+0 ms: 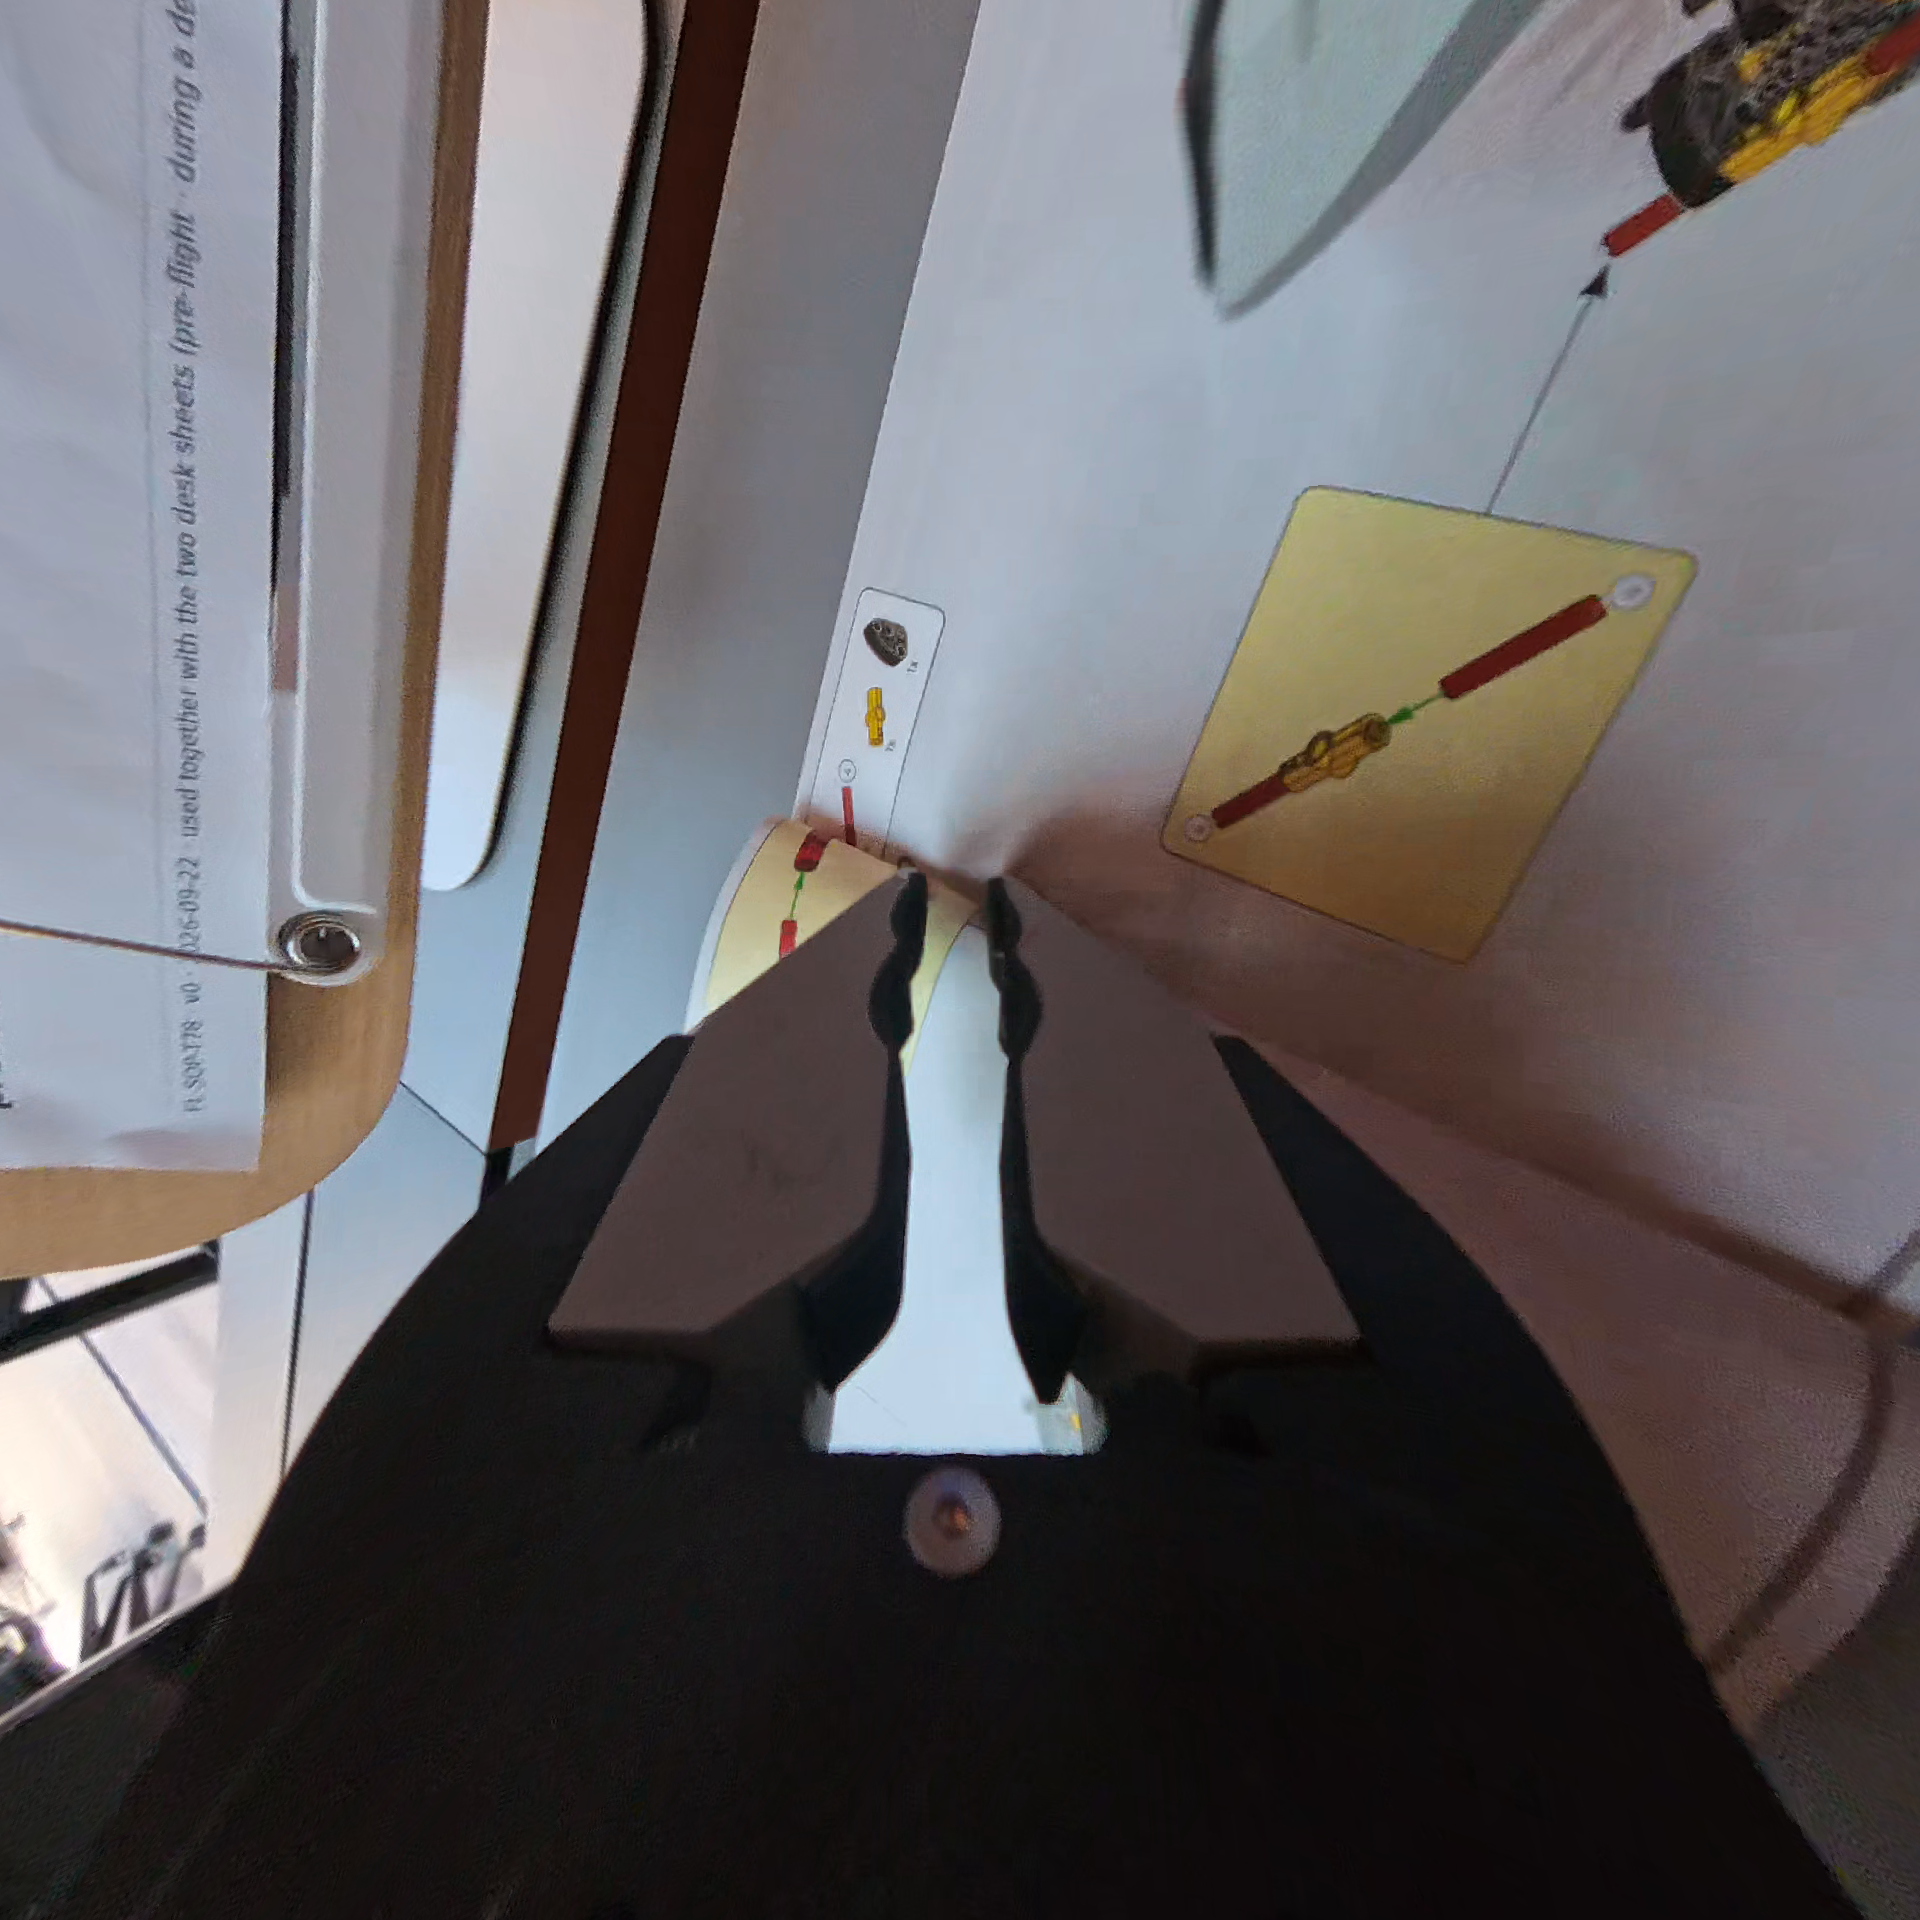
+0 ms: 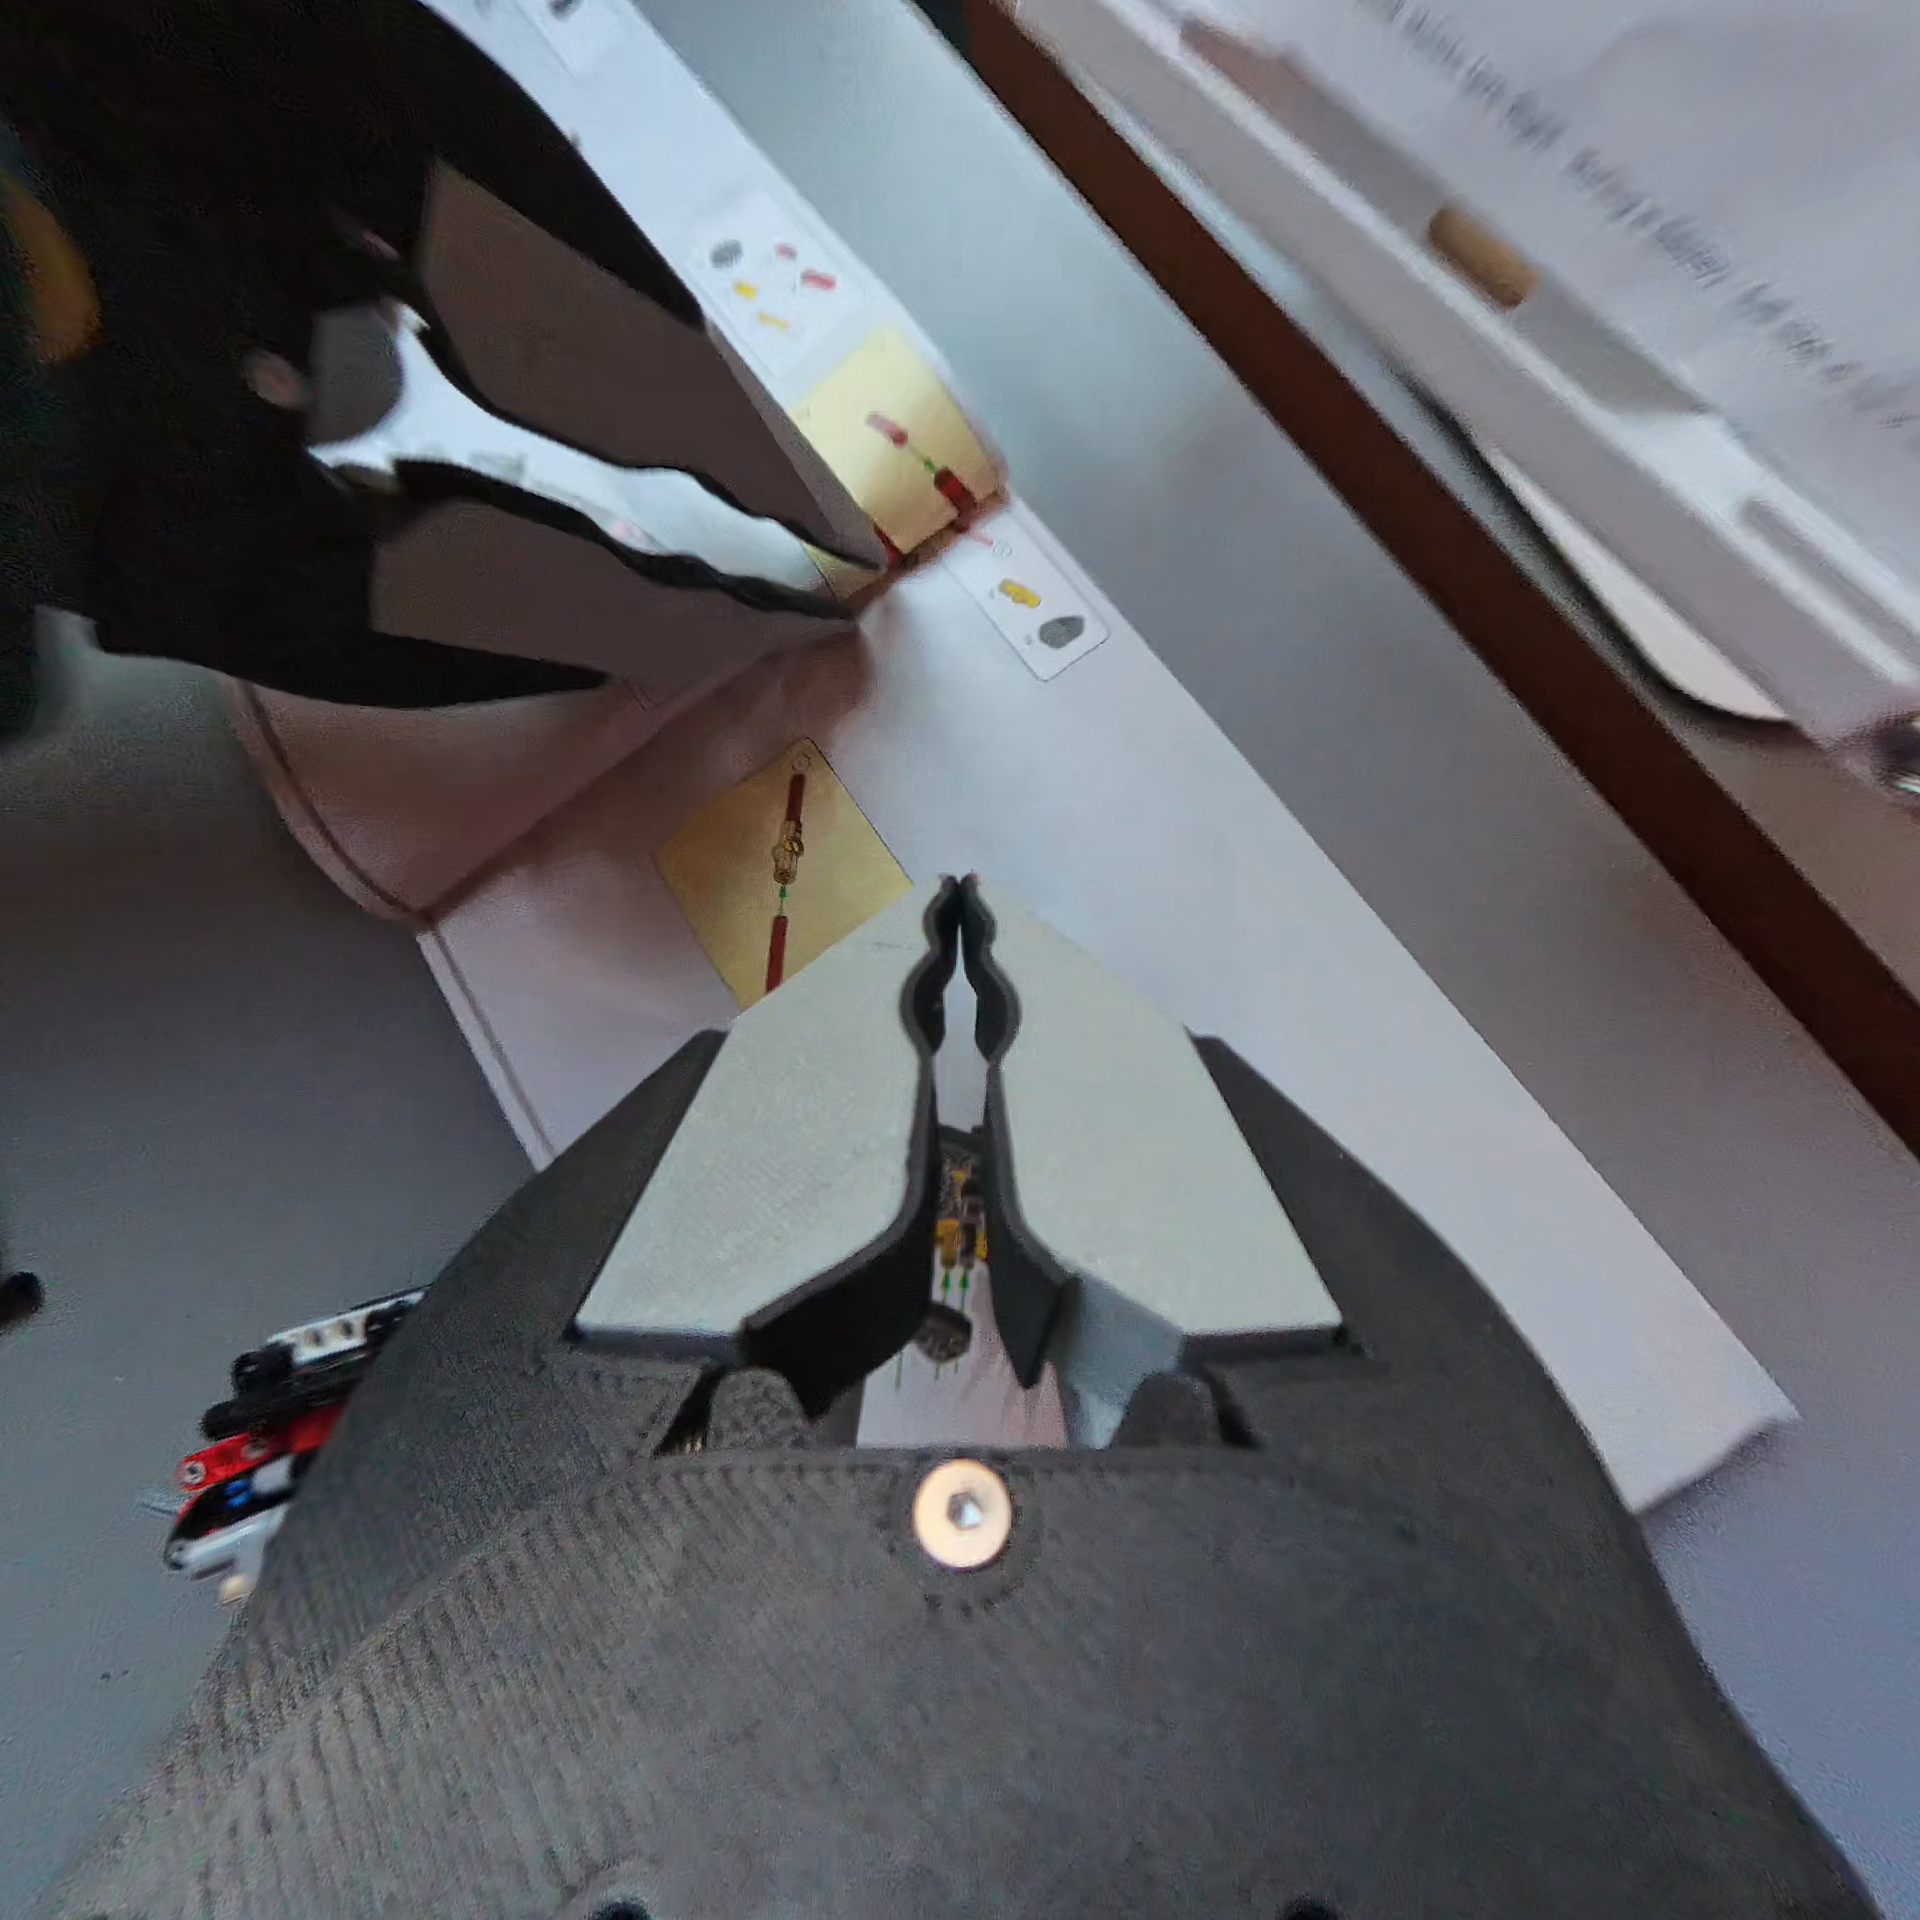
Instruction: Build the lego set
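Note:
An open instruction booklet (image 1: 1143, 468) with yellow step boxes (image 1: 1423, 717) lies on the grey table. My left gripper (image 1: 953, 883) has its jaws narrowed on a lifted, curled page (image 1: 758, 914) of the booklet. The paper creases toward the fingertips (image 1: 909, 904). In the right wrist view the left gripper (image 2: 868, 587) pinches that page at its curl (image 2: 894, 457). My right gripper (image 2: 961, 883) is shut, its tips meeting over the flat white page (image 2: 1091, 831) beside a yellow step box (image 2: 769, 883). I see nothing between its pads.
A wooden clipboard (image 1: 416, 727) with a white printed sheet and a white clip lies at the left, and shows blurred at the top right of the right wrist view (image 2: 1558, 312). A brown strip (image 1: 623, 520) runs beside the booklet. Small black, red and white brick parts (image 2: 260, 1444) lie at lower left.

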{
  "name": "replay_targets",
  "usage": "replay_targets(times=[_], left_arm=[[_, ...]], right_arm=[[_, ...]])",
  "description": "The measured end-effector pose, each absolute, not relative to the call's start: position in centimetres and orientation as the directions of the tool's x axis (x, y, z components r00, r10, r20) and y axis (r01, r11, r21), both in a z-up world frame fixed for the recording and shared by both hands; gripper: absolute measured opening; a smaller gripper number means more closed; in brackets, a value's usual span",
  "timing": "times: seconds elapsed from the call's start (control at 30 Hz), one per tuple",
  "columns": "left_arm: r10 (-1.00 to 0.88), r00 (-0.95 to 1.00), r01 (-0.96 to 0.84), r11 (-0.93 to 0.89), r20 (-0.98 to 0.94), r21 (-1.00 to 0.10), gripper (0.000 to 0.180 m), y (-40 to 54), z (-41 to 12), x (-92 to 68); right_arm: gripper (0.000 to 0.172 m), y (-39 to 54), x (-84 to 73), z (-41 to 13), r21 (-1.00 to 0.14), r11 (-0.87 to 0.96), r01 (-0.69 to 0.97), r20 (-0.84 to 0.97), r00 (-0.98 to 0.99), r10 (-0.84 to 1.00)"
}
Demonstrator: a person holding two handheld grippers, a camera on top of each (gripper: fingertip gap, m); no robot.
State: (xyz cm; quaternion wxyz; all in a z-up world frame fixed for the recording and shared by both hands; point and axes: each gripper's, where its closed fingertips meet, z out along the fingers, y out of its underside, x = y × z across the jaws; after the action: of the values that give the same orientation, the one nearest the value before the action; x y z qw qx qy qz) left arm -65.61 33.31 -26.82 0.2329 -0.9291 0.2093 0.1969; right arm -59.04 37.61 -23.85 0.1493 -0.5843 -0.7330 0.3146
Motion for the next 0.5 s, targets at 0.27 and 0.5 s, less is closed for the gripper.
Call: replay_targets(times=[0.27, 0.5], left_arm=[[-0.206, 0.896, -0.39, -0.787, -0.393, -0.478, 0.0, 32.5, -26.6, -67.1], [-0.06, 0.891, -0.32, -0.787, -0.451, -0.528, 0.0, 33.7, -25.7, -70.4]], right_arm=[[0.0, 38.0, -59.3, -27.5, -0.556, 0.298, 0.776, -0.045, -0.387, 0.921], [0.0, 38.0, -59.2, -27.6, -0.491, 0.341, 0.802, -0.029, -0.406, 0.913]])
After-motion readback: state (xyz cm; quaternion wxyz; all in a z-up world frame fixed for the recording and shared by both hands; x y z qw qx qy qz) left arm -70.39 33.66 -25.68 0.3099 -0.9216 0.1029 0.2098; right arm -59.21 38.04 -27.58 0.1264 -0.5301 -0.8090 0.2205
